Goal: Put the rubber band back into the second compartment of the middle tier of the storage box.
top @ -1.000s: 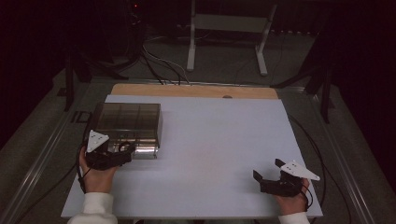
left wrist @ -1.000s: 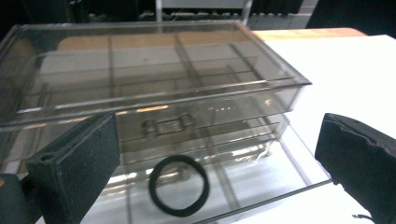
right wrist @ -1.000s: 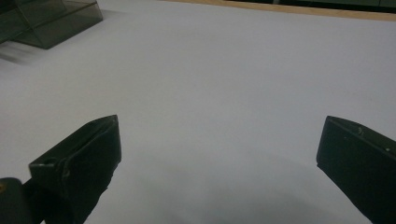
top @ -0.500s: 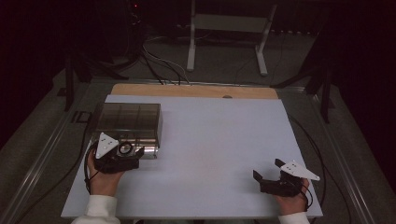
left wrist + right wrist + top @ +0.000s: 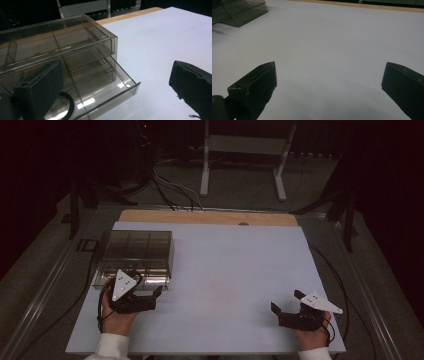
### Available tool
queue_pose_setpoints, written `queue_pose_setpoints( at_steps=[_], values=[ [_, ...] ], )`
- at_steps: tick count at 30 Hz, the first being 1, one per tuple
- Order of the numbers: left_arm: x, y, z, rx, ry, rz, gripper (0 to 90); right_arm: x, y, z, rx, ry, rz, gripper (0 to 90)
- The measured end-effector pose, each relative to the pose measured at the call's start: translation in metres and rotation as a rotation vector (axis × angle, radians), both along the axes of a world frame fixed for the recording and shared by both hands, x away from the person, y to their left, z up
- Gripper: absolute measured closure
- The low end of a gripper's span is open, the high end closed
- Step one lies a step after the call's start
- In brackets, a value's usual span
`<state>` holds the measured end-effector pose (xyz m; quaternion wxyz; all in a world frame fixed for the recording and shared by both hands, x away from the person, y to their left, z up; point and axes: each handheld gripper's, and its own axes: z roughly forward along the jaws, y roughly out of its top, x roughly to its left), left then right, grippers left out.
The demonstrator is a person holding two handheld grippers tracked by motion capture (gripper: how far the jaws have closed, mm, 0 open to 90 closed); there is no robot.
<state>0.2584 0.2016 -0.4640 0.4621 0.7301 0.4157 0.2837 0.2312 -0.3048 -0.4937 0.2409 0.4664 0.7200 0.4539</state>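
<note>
A smoky transparent drawer box stands near the left edge of the white surface, toward its far half, with its lower drawer pulled out toward the person. The left gripper sits just in front of that open drawer, jaws spread wide and holding nothing; in the left gripper view one jaw overlaps the drawer's front while the other hangs over bare surface to the side. A dark ring lies in the drawer, half covered by the near jaw and cut off by the bottom of that view, so what it is cannot be made out. The box's inner dividers show through its walls, but glare and dim light blur them. The right gripper rests near the front right corner of the surface, well apart from the box, jaws also wide and empty. Beyond the far edge, a wooden strip, cables and a white stand sit in darkness.
</note>
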Motion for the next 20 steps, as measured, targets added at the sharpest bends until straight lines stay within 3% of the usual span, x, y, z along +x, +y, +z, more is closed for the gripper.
queue_pose_setpoints(
  at_steps=[20],
  values=[
    [-0.013,0.010,-0.016,-0.032,-0.020,0.031,0.3,-0.001,0.002,0.002,0.001,-0.026,0.015,0.0]
  ],
)
